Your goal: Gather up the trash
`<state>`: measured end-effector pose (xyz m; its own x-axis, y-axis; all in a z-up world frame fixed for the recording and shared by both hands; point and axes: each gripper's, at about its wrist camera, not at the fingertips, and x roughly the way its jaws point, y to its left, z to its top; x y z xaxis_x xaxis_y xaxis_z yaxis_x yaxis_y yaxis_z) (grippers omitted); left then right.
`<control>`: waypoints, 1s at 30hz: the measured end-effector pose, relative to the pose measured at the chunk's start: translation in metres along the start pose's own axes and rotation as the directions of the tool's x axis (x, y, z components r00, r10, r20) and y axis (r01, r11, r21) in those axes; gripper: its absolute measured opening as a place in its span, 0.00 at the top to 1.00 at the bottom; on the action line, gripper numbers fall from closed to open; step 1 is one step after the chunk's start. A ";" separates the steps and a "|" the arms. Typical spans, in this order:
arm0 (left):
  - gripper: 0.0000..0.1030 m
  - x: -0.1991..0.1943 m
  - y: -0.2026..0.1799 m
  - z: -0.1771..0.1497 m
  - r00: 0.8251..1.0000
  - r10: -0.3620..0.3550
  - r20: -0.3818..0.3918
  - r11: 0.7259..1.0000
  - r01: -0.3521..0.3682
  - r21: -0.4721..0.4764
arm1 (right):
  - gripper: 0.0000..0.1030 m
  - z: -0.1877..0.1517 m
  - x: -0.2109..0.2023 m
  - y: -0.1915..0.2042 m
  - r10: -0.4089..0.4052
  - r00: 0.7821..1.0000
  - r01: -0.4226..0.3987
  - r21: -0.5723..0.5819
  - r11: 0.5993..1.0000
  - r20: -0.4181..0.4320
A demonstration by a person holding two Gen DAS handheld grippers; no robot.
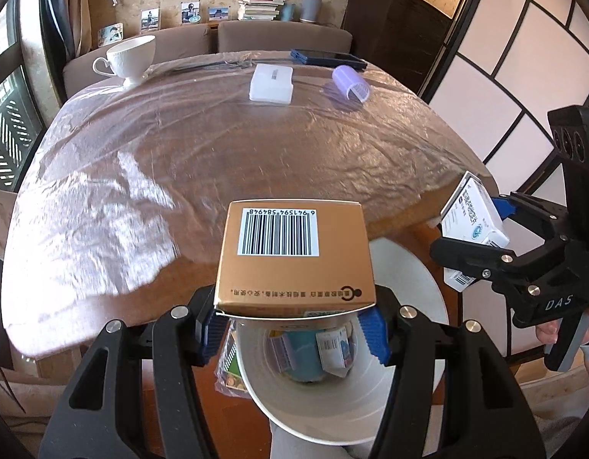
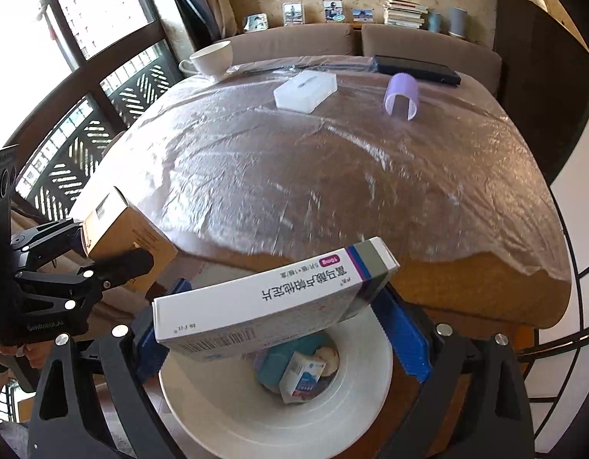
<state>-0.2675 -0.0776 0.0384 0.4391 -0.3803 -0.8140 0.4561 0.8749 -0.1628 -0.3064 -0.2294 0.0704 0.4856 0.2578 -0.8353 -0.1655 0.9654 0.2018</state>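
The table (image 1: 179, 160), covered with a clear plastic sheet, fills the upper part of both wrist views. A white teacup (image 1: 128, 57), a flat white box (image 1: 272, 83), a lilac cylinder (image 1: 351, 83) and a dark flat case (image 1: 326, 59) remain at its far side. None of these reads clearly as trash from here.

Below the near table edge stands the white bin (image 2: 218, 413), mouth up, already holding several small cartons.

The left gripper (image 1: 294, 325) is closed partway on the tan box (image 1: 294, 252), barcode face toward the camera, blue pads against its lower side walls. The box hangs above the bin's rim on the table side, not fully over the opening.

The right gripper (image 2: 283, 329) clamps the white medicine carton (image 2: 271, 298) across its width; the carton lies roughly level, one end tilted up, above the bin mouth.

Recommended procedure for the drop:
- Bring each item fully over the open mouth before release; the tan box appears to need more travel off the table edge.
- Keep the two grippers apart; they are near each other.
- The long carton may bridge the rim; tip one end down first.
- Open one gripper at a time.
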 end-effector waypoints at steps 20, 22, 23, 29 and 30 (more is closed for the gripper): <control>0.42 0.030 -0.031 -0.049 0.990 0.063 -0.126 0.998 -0.066 -0.018 | 0.10 -0.065 0.023 0.002 0.045 0.989 -0.061 -0.111 0.992 -0.140; 0.42 0.035 -0.031 -0.052 0.988 0.069 -0.138 0.997 -0.072 -0.019 | 0.10 -0.069 0.029 0.001 0.040 0.988 -0.057 -0.112 0.992 -0.150; 0.42 0.039 -0.030 -0.053 0.987 0.073 -0.146 0.997 -0.076 -0.018 | 0.10 -0.071 0.031 0.001 0.037 0.987 -0.055 -0.112 0.992 -0.153; 0.42 0.054 -0.028 -0.060 0.980 0.082 -0.180 0.996 -0.086 -0.014 | 0.10 -0.079 0.047 0.000 0.030 0.984 -0.049 -0.105 0.993 -0.174; 0.42 0.057 -0.027 -0.061 0.979 0.084 -0.187 0.996 -0.088 -0.013 | 0.10 -0.080 0.048 -0.001 0.030 0.984 -0.049 -0.103 0.993 -0.177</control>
<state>-0.3017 -0.1047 -0.0376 0.3233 -0.2430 -0.9146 0.4059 0.9087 -0.0979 -0.3512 -0.2209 -0.0110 0.3206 0.2757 -0.9062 -0.2770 0.9422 0.1886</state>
